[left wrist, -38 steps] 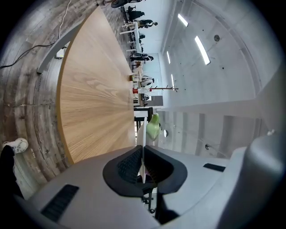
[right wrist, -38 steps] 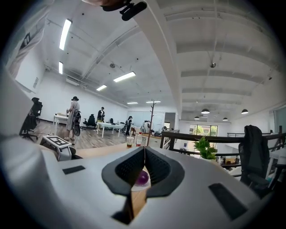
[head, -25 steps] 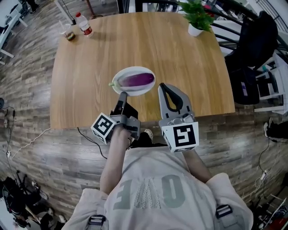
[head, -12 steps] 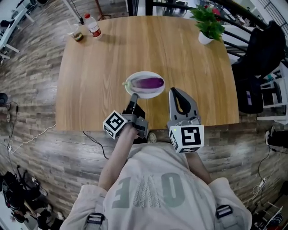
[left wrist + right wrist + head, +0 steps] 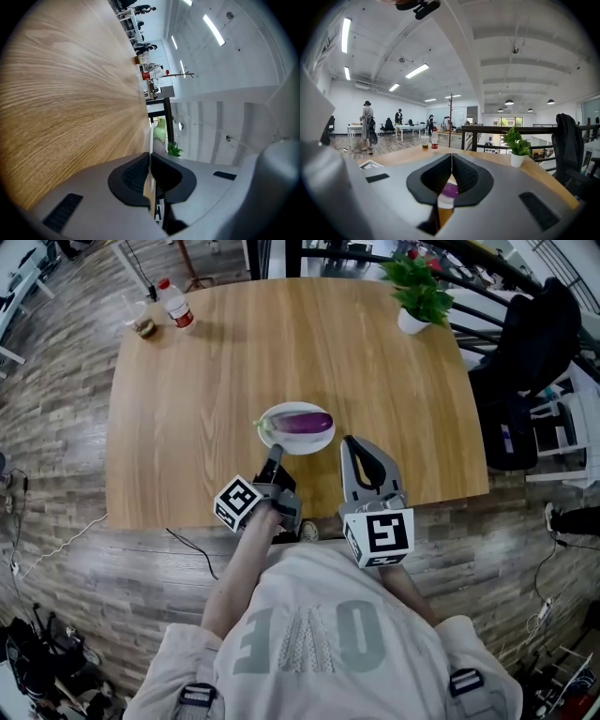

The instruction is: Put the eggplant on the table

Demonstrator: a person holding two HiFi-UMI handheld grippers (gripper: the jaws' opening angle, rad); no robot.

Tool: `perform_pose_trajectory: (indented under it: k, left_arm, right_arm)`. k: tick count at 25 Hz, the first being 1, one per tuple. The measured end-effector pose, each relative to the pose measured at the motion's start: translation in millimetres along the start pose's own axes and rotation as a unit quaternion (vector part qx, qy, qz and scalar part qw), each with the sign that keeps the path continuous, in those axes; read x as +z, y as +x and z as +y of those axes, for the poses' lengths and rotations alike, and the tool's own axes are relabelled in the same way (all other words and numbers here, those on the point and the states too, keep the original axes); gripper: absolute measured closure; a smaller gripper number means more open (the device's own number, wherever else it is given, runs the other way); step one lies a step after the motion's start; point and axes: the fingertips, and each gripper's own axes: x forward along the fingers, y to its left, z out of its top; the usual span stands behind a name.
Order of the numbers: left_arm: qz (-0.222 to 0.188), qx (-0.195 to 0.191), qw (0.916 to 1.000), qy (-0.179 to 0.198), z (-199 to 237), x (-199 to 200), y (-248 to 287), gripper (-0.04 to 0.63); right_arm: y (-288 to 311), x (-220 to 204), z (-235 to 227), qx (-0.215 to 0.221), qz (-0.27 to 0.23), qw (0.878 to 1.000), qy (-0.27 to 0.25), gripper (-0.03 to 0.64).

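**Eggplant on its plate, just past the left fingers**

Eggplant point(image 5: 302, 422) lies lengthwise on a white plate point(image 5: 298, 449), green stem end to the left, directly beyond the tips of my left gripper point(image 5: 275, 454) and ahead and to the left of my right gripper point(image 5: 348, 441).

Little writing can be read. The shirt point(image 5: 309, 634) below the head camera carries large pale letters, of which I make out an O and an E. The bottle point(image 5: 177, 304), far beyond the left fingers and off to their left, has a red cap and a red label, but its print is too small to read. A cup point(image 5: 141, 322) stands just beside it. Each gripper's cube shows only a black-and-white square pattern, no words.

The left gripper is rolled onto its side. In the left gripper view its fingers point(image 5: 133, 176) are pressed almost together, with a thin pale edge caught between the pads that runs on into the plate ahead, so I read them as pinching the plate's near rim. I cannot tell whether the plate rests on the wooden surface point(image 5: 206, 409) or is held just off it.

The right fingers point(image 5: 468, 178) are closed tip to tip and hold nothing. Through the opening below their tips I see purple eggplant and white plate. A potted plant point(image 5: 415, 292) stands well beyond the right fingers, to their right.
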Motion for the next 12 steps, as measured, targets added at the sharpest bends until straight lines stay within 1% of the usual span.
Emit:
perform_pose_trajectory:
  k: [6,12]
  left_arm:
    - [0.018,0.031,0.9993,-0.008,15.5,-6.6,2.8,0.578]
    - [0.026,0.057,0.9978,-0.025,26.1,-11.3,0.1,0.578]
  right_arm:
    - [-2.3,-7.4,-3.7,-0.012,0.009,1.000,0.001,0.598]
    - [-7.6,-12.2,-10.7,-0.030,0.015,0.999,0.012,0.598]
